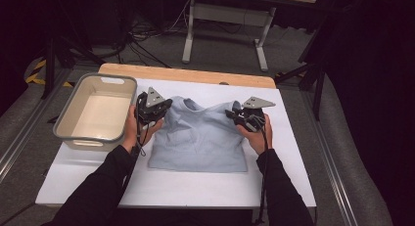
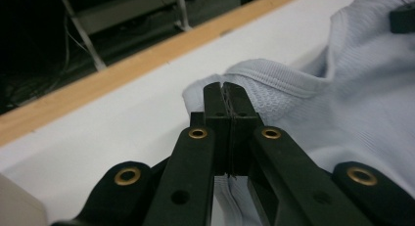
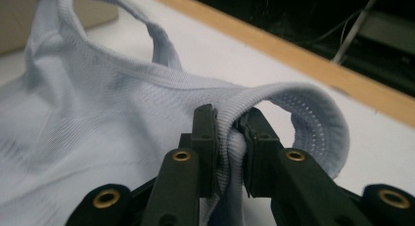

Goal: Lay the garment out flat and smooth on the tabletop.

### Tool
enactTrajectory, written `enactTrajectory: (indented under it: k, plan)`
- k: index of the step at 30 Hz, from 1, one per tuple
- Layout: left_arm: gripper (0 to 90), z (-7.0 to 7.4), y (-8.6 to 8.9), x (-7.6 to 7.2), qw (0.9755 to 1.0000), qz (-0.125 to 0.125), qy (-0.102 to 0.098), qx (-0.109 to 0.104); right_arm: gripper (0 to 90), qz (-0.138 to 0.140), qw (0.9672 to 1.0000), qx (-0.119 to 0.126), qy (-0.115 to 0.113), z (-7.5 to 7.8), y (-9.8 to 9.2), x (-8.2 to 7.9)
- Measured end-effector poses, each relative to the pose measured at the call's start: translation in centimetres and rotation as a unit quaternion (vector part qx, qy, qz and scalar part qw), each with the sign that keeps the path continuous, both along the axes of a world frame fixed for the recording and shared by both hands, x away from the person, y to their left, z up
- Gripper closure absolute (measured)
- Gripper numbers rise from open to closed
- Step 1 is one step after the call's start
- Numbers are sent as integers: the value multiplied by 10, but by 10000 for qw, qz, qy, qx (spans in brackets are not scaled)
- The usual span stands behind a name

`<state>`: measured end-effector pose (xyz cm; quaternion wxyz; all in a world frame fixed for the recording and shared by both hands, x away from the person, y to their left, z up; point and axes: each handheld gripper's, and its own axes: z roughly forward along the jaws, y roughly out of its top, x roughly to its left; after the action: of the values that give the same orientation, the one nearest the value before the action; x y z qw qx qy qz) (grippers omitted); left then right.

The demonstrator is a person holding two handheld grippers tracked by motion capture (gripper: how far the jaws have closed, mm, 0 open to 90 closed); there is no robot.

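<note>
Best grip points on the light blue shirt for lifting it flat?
The two shoulder corners of the light blue shirt, as now: left gripper and right gripper each pinch a ribbed armhole hem, coming in from the near outer side. The thick hem probably holds better than thin body cloth.

Empty beige tub (image 1: pixel 73 125) at table's (image 1: pixel 195 187) left edge; desk legs (image 1: pixel 222 20) behind.

1. The shirt (image 1: pixel 198 138) is pale blue knit cloth, soft and matt, with a ribbed hem (image 3: pixel 313 108).
2. The left gripper (image 2: pixel 226 96) and right gripper (image 3: pixel 230 125) have matt black plastic jaws with shiny brass-coloured rivets.
3. The tub (image 1: pixel 73 133) is smooth grey-rimmed plastic.
4. The table (image 1: pixel 171 187) is matt white with a bare wooden edge (image 1: pixel 195 75).
</note>
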<state>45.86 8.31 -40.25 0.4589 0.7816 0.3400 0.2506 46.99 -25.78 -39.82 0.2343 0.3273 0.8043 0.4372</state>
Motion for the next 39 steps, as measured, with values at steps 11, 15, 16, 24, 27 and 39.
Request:
enactTrajectory:
  k: [11,15,16,24,27,39]
  plan:
    - [897,-37,-24,-16,9941,-807,336,648,747,104,9975,-239,661,-41,-12,-9]
    - [897,-39,-24,-23,9922,-998,360,658,658,10,9977,-107,666,-41,-15,-8]
    - [897,-39,-23,-25,9916,-1074,416,597,627,-28,9978,-100,658,-41,-15,-7]
    - [898,-45,-30,-46,9842,-1545,401,765,423,-210,9969,279,702,-29,-14,1]
    - [897,-46,-32,-49,9824,-1617,334,872,397,-242,9970,377,629,-20,-13,3]
    - [898,-52,-31,-54,9780,-1810,393,959,436,-406,9955,98,847,-10,11,23]
